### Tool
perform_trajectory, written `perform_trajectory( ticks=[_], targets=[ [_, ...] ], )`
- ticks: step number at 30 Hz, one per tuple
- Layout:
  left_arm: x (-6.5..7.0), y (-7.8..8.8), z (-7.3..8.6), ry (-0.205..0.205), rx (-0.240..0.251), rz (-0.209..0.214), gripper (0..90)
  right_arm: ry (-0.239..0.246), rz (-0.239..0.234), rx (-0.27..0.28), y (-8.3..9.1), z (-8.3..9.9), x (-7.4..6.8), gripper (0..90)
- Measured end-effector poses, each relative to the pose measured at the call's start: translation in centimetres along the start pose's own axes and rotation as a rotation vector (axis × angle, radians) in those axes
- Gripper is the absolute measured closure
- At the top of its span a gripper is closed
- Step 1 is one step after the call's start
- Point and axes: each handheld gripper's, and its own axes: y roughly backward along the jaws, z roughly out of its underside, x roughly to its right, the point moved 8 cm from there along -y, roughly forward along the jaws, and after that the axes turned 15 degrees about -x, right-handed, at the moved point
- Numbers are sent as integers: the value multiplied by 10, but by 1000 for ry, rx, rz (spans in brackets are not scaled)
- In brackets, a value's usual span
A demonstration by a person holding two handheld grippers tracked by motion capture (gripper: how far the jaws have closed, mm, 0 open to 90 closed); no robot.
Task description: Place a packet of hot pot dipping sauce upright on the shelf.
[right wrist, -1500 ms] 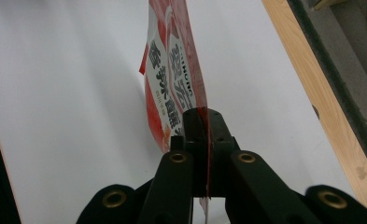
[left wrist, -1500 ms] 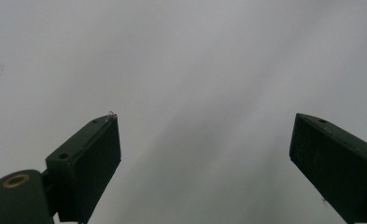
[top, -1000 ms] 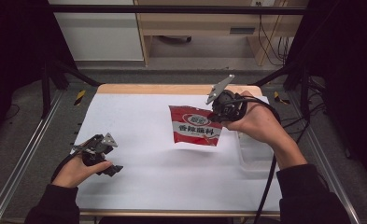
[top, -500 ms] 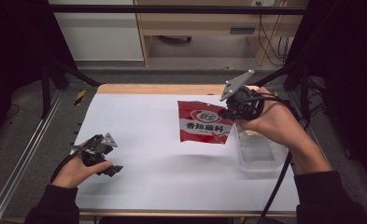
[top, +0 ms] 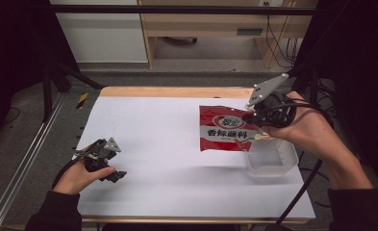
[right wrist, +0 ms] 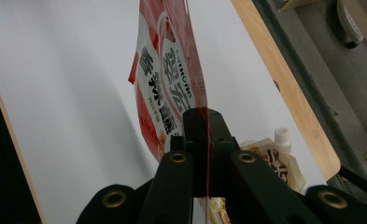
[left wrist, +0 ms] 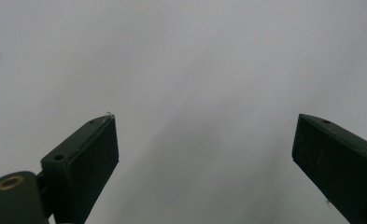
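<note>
While the right gripper (top: 255, 117) hung above the table's (top: 167, 144) right side, its jaws were clamped tight on the edge of a red sauce pouch (top: 224, 129), which dangled clear of the white surface. In the high view the pouch hung just left of a clear plastic tub (top: 272, 159) standing near the table's right edge, one lower corner close to the tub's rim. White Chinese characters ran across a dark band on the pouch's front; above them sat a white oval logo. In the right gripper view the pouch (right wrist: 169, 84) was seen nearly edge-on, and small Latin lettering beside the large characters seemed to read "SHIHONG", though not with certainty. A pale spouted packet (right wrist: 272, 161) showed behind the jaws, its print too small to read. Left gripper (top: 102, 159) rested low at the table's near-left, jaws spread wide, holding nothing; its own view looked at bare white tabletop (left wrist: 195, 70).
</note>
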Motion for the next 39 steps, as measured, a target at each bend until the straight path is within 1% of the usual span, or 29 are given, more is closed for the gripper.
perform_trajectory(
  ticks=[2,4,6,8,11,15,17,19,20,21,22,25,26,30,32,34,39],
  targets=[
    [-1,-1,1,-4,-8,-2,71,-2,-1,-3,0,5,0,900],
    [0,-1,1,5,-6,5,71,-14,2,-3,0,10,2,900],
    [-1,-1,1,-6,-13,-1,71,-20,2,-3,0,17,4,900],
    [0,-2,1,2,-8,4,71,-26,6,-4,-1,22,5,900],
    [0,-2,1,-8,-15,-1,71,-41,7,-2,-1,30,8,900],
    [1,-4,0,-4,-14,1,71,-57,12,-7,-4,41,12,900],
    [1,-4,0,-7,-18,2,71,-70,13,-4,-6,44,14,900],
    [2,-5,0,-7,-20,7,71,-69,14,-5,-6,45,16,900],
    [2,-6,0,-9,-23,6,71,-80,14,-7,-7,50,19,900],
    [2,-6,0,-11,-24,3,70,-81,16,-9,-8,51,21,900],
    [4,-7,0,-15,-29,8,69,-92,17,-8,-9,53,23,900],
    [4,-8,-1,-26,-36,5,68,-115,19,-6,-11,59,30,900],
    [5,-8,-1,-27,-38,3,68,-116,19,-7,-11,61,31,900],
    [5,-9,-1,-26,-40,3,68,-136,18,-7,-12,67,36,900],
    [5,-9,-1,-19,-37,4,68,-138,20,-13,-12,71,39,900],
    [5,-10,0,-25,-42,7,68,-144,20,-13,-11,74,41,900],
    [5,-11,0,-19,-44,6,68,-162,22,-24,-10,82,47,900]
  ],
)
